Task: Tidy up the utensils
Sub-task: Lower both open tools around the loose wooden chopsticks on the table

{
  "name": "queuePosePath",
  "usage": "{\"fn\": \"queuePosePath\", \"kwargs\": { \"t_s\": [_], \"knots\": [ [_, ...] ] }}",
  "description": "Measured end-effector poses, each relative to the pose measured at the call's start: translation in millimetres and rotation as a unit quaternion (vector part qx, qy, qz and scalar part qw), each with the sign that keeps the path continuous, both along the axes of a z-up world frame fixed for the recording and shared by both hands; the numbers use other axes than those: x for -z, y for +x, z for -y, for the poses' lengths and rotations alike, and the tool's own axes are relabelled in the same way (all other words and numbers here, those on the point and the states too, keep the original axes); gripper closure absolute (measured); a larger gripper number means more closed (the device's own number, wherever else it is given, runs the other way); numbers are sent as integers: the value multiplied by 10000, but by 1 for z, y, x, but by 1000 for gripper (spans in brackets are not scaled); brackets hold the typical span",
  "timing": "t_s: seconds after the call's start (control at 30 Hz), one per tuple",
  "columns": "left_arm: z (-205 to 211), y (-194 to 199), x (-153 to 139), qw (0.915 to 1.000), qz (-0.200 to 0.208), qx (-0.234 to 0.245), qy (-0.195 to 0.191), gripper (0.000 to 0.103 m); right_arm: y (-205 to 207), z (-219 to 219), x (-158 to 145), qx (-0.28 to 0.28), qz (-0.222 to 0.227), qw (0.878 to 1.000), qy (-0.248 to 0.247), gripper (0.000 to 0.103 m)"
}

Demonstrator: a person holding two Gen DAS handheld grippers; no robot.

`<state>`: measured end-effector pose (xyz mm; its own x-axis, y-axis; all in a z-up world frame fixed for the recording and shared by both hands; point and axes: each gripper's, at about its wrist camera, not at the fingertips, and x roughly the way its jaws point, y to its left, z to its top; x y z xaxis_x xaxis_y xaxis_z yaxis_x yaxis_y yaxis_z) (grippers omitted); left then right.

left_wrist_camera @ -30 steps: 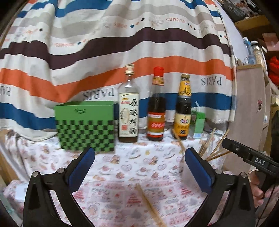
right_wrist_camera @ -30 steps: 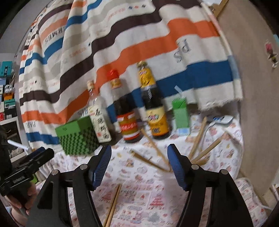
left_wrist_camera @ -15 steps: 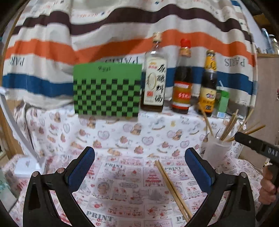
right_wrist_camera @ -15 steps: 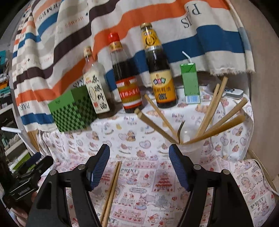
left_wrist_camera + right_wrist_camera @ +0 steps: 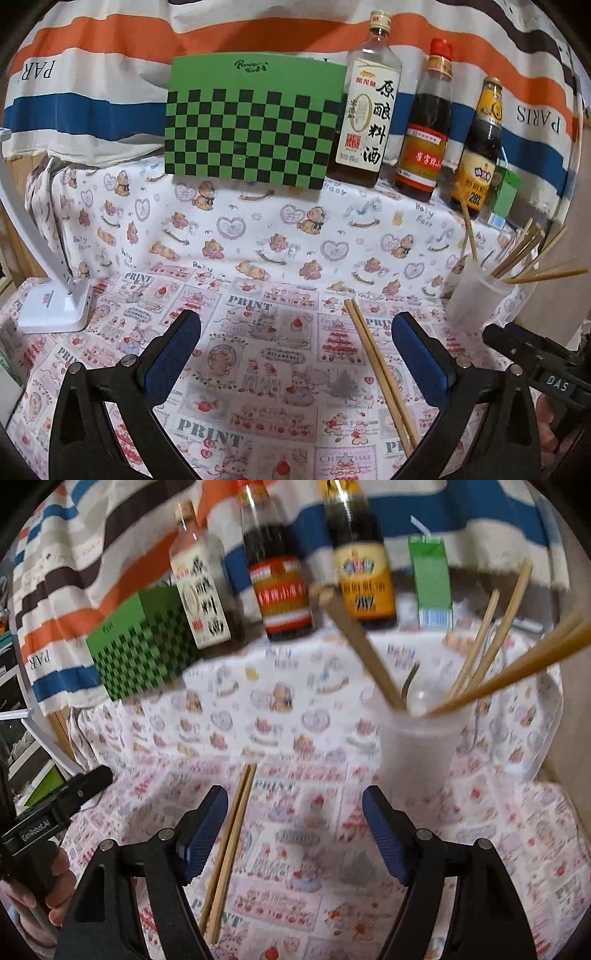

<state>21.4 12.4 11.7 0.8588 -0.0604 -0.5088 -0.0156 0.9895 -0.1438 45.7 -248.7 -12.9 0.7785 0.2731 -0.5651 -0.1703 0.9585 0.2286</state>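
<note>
A pair of wooden chopsticks lies loose on the printed tablecloth, just inside my left gripper's right finger. In the right wrist view the same pair of chopsticks runs beside my right gripper's left finger. A frosted plastic cup holds several more chopsticks; it also shows as the cup up close, ahead and right. My left gripper is open and empty. My right gripper is open, its jaws still opening, with nothing between the pads.
A green checkered box, three sauce bottles and a small green carton line the back against a striped cloth. A white lamp base stands at the left. A wall closes the right side beyond the cup.
Both grippers have sunk and tilted down toward the table. The cup and the loose chopsticks have come into view and grown larger; the right jaws stand slightly wider.
</note>
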Motion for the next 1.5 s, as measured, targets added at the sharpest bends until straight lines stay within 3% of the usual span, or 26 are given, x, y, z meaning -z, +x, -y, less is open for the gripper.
{"fn": "queuePosePath", "kwargs": {
  "t_s": [0.2, 0.53, 0.63, 0.77, 1.5],
  "knots": [
    [-3, 18, 15, 9979, -606, -155, 140, 1, 9, -6, 13, 9, -425, 9989, -187, 26],
    [-1, 39, 45, 9878, -1535, -35, 247, 1, 12, -39, 35, -806, -975, 9885, -826, 26],
    [-2, 40, 45, 9875, -1560, -31, 210, 1, 11, -46, 42, -877, -1117, 9842, -1053, 26],
    [-4, 40, 43, 9881, -1537, -5, 68, 1, 15, -46, 49, -928, -1354, 9813, -1007, 26],
    [5, 33, 33, 9911, -1322, 61, 133, 1, -4, -76, 55, -1493, -1147, 9683, -1640, 26]
  ]
}}
